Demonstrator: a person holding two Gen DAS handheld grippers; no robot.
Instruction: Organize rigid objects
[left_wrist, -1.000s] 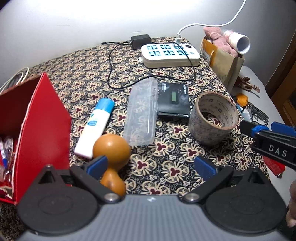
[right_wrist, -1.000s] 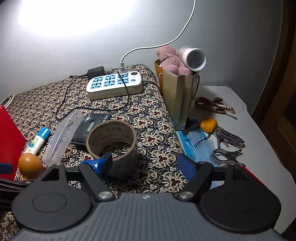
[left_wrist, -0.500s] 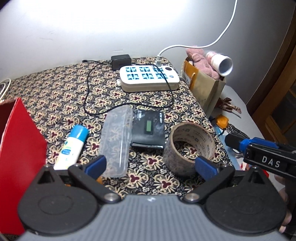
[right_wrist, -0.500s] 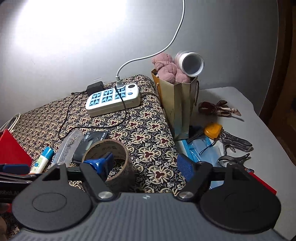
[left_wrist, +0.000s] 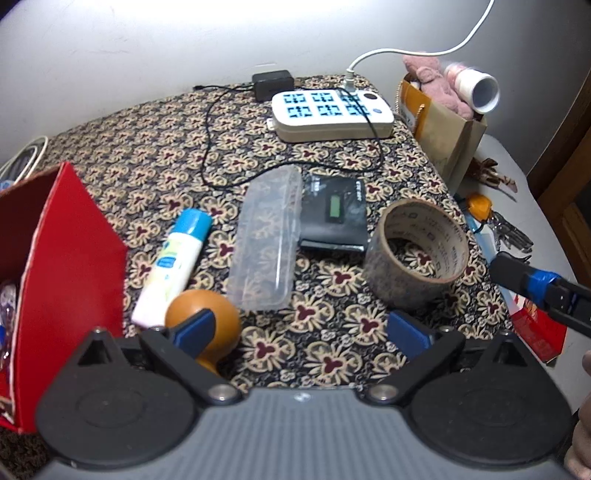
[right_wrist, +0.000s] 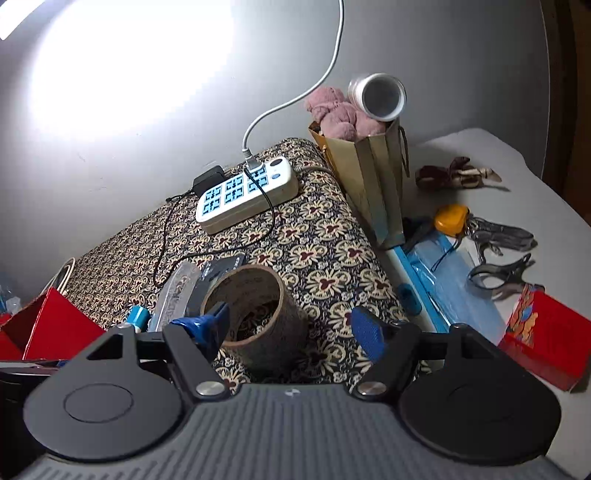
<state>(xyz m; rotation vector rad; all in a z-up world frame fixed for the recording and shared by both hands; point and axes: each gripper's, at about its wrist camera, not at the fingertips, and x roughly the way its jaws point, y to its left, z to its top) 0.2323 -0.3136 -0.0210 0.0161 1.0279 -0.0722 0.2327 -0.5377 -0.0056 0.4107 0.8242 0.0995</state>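
Right gripper (right_wrist: 290, 326) jaws wide and just been narrowing, one finger inside the tape roll (right_wrist: 255, 310) near the patterned cloth's (left_wrist: 147, 155) right edge, nothing pinched yet; left gripper (left_wrist: 301, 326) wide, empty; risk: roll tips or skids off.

Strong glare blows out the wall (right_wrist: 122, 74) up top, light falling from above. Far tube (left_wrist: 476, 88) smears with motion blur. Fisheye bends the edges hard; near foreground sits darker, slightly soft, colours warm.
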